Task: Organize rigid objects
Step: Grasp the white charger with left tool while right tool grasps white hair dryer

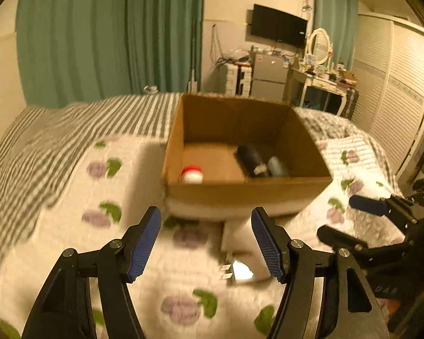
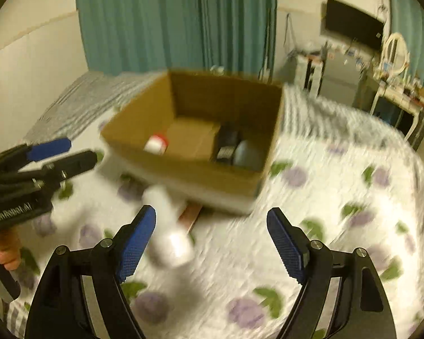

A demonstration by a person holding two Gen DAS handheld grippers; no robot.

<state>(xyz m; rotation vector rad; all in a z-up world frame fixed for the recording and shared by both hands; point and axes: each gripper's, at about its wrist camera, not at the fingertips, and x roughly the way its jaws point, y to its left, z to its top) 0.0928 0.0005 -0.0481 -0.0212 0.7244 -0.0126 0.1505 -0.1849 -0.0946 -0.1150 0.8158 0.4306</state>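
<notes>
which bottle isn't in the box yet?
The plain white bottle, lying on the quilt by the right gripper. The red-capped, black and grey ones lie inside the cardboard box.

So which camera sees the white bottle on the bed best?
The right wrist view. The white bottle lies whole on the blanket, beside the right claw, though blurry. The left wrist view shows only a blurred white shape between the left claw's fingers, too unclear to recognise.
</notes>
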